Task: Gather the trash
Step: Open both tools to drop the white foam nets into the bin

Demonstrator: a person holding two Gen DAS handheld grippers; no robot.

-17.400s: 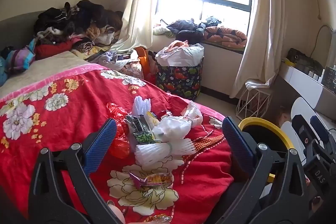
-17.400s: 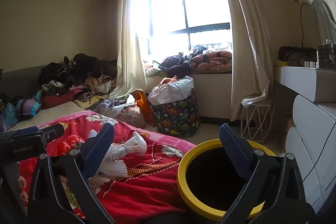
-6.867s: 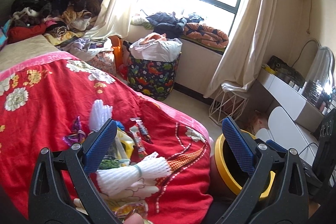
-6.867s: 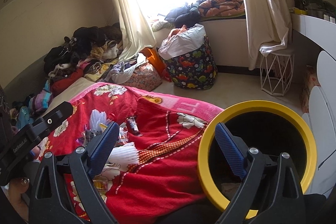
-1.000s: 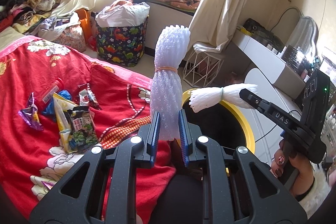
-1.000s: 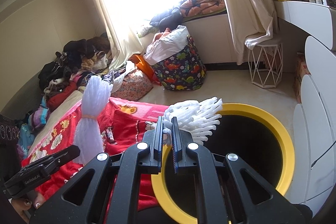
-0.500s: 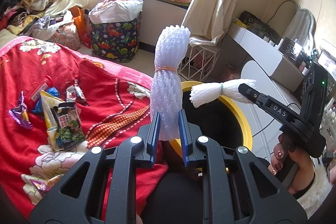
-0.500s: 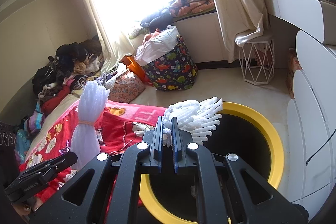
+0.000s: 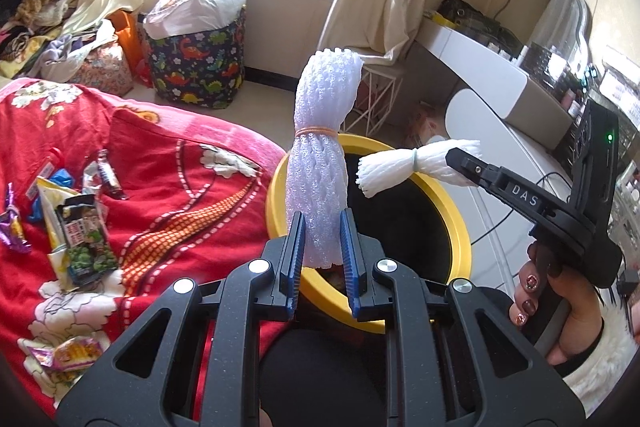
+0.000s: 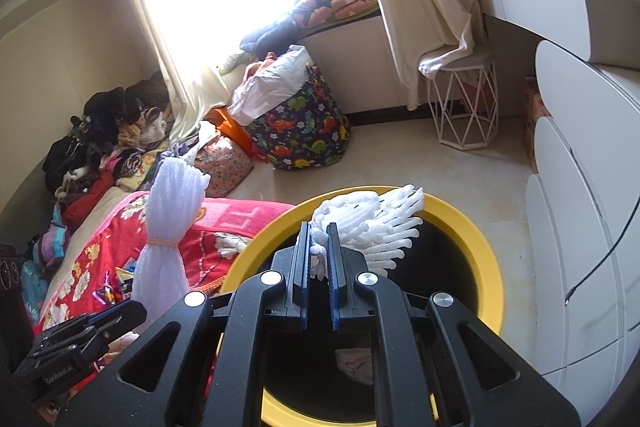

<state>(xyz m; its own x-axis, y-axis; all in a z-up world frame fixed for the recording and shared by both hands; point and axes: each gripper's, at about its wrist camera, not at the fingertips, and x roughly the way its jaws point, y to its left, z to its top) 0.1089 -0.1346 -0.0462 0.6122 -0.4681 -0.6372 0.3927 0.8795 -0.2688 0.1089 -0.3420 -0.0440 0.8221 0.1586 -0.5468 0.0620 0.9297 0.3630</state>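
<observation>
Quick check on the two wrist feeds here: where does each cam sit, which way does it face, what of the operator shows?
Left wrist: on the left gripper, facing down over bed edge and yellow-rimmed bin; shows its jaws shut on a foam net bundle, plus the right hand.
Right wrist: on the right gripper, facing down into the bin; shows its jaws shut on a white foam bundle; left gripper at lower left.
Shared: bin, both bundles, red blanket, dinosaur-print basket.
</observation>
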